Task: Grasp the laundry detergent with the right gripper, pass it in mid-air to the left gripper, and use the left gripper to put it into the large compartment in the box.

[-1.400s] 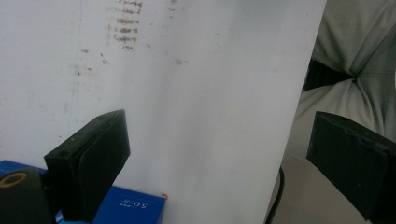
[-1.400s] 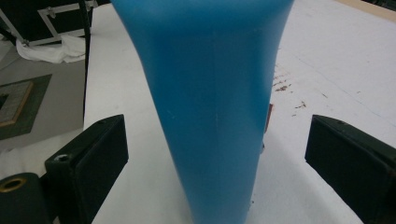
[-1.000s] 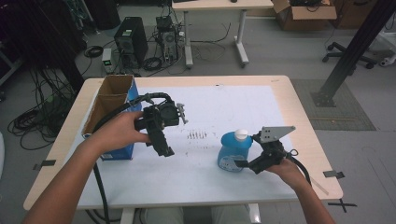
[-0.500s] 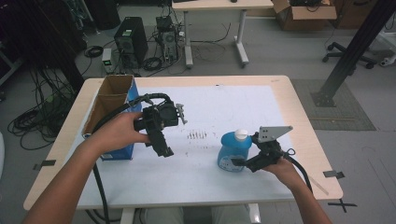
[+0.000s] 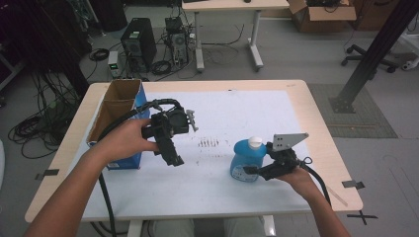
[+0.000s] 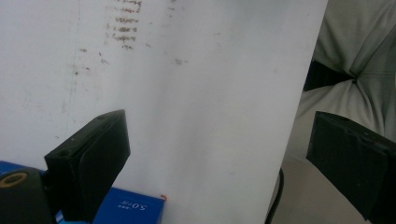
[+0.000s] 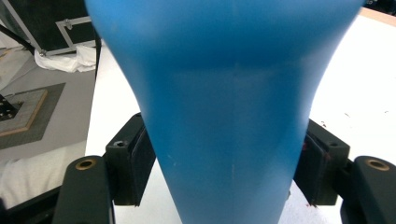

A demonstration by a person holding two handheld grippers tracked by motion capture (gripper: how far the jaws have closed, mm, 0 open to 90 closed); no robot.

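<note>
Blue bottle: smooth, tapering plastic; white cap.

Light wooden table under a white sheet

The light wooden table is covered over most of its top by a white sheet, marked near its middle with small reddish-brown smudges. A blue rounded plastic bottle with a white cap is stood on the sheet at the right. An open blue cardboard box is set at the left edge.
</note>
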